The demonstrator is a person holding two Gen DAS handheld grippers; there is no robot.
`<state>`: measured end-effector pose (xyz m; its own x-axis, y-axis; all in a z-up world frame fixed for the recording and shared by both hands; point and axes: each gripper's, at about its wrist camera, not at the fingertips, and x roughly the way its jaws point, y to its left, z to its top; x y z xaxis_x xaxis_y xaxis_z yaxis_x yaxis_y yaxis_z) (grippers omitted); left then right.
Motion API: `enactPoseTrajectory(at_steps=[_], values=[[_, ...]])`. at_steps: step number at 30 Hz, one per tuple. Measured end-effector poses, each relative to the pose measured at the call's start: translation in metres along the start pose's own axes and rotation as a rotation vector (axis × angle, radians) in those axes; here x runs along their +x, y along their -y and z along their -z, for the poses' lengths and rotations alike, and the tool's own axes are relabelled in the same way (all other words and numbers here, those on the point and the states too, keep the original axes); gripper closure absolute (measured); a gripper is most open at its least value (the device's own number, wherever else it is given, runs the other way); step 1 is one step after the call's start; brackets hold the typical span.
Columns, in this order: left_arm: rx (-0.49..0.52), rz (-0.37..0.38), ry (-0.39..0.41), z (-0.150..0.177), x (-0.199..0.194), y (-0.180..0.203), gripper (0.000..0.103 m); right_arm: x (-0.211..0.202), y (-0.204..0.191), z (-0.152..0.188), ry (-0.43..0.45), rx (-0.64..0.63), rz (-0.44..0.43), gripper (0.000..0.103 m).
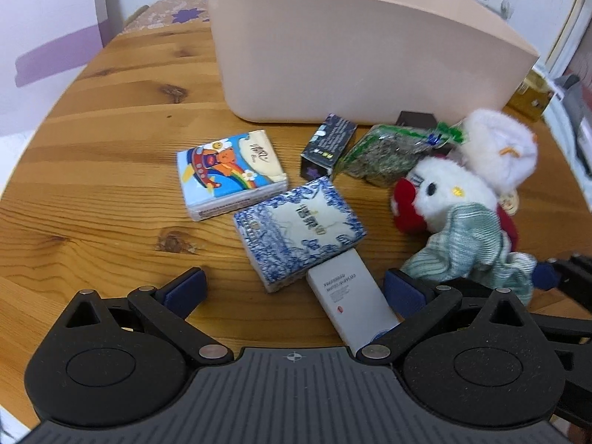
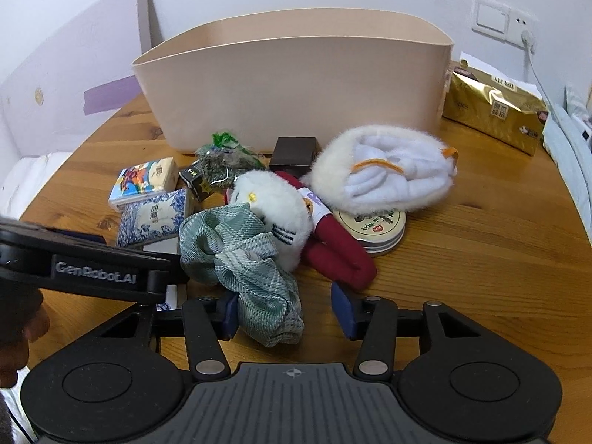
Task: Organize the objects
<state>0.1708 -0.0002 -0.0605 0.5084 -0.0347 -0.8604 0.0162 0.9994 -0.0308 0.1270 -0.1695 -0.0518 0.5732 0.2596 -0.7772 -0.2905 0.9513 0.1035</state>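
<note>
Both claws open — left gripper [image 1: 296,288] over white box [image 1: 349,301], right gripper [image 2: 285,309] straddling green cloth [image 2: 244,255]; pinch cloth's bunched middle, then lift to bin [image 2: 296,85].

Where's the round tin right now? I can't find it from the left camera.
Only the right wrist view shows the round tin: it lies flat on the wooden table, right of centre, partly under the fluffy white plush and beside the doll's red legs.
</note>
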Motion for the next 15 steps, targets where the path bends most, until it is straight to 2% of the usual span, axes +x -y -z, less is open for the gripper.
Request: enactPoseTrajectory(at_steps=[3, 7, 10, 12, 13, 15], values=[[0.002, -0.025, -0.005, 0.0, 0.002, -0.001, 0.0, 0.0, -0.001, 0.001, 0.008, -0.011, -0.005, 0.045], [0.032, -0.039, 0.007, 0.004, 0.001, -0.002, 0.001, -0.002, 0.006, 0.0, 0.025, 0.036, -0.041, 0.045], [0.035, -0.033, 0.028, 0.006, -0.001, -0.003, 0.009, -0.001, 0.006, 0.001, 0.028, 0.037, -0.046, 0.053], [0.045, -0.026, 0.056, 0.008, -0.005, -0.003, 0.026, -0.002, 0.005, 0.002, 0.033, 0.04, -0.068, 0.068], [0.048, -0.024, 0.06, 0.008, -0.007, -0.002, 0.03, -0.003, 0.004, 0.002, 0.035, 0.042, -0.08, 0.072], [0.057, -0.016, 0.07, 0.007, -0.01, -0.002, 0.05, -0.005, 0.003, 0.003, 0.043, 0.034, -0.077, 0.08]])
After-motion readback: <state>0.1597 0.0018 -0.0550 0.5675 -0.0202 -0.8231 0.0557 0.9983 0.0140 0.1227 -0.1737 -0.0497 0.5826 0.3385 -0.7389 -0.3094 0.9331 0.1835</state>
